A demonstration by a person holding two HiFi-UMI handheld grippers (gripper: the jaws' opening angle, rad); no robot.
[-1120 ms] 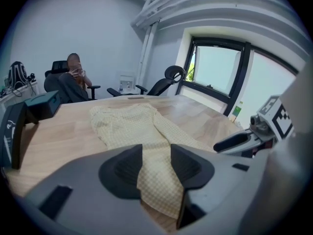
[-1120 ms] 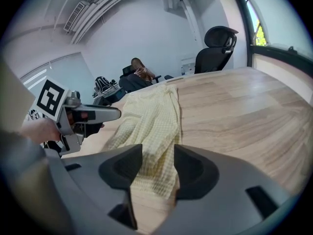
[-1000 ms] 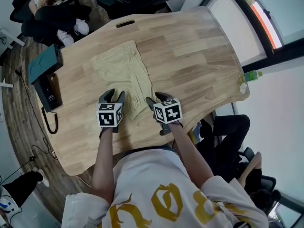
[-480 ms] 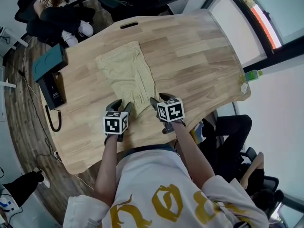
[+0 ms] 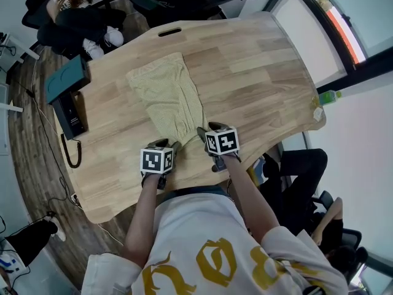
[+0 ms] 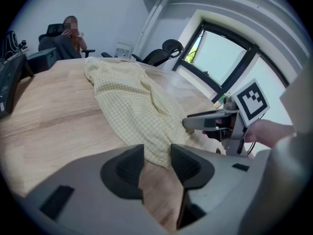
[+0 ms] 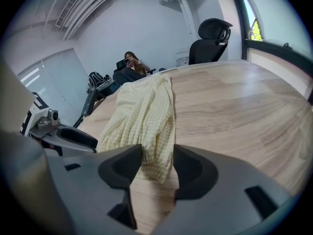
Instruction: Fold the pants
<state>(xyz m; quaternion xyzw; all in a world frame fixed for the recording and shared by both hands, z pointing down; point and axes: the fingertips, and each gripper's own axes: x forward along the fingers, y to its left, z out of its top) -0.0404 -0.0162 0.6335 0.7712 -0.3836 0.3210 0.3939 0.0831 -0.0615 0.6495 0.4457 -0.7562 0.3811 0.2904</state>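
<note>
The pants point(image 5: 166, 97) look like light, limp checked cloth that would sag and crease when lifted, so the 2 near hem corners seem the best holds. They lie flat on the worktop point(image 5: 258, 72), running from its near edge toward the far edge. The left gripper point(image 5: 167, 144) and right gripper point(image 5: 207, 129) both gape unclenched, a hem corner at each one's jaw tips, unpinched.

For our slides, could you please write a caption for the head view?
Left claw and right claw, both open, poised at the near hem of yellow pants on a wooden table.
</note>
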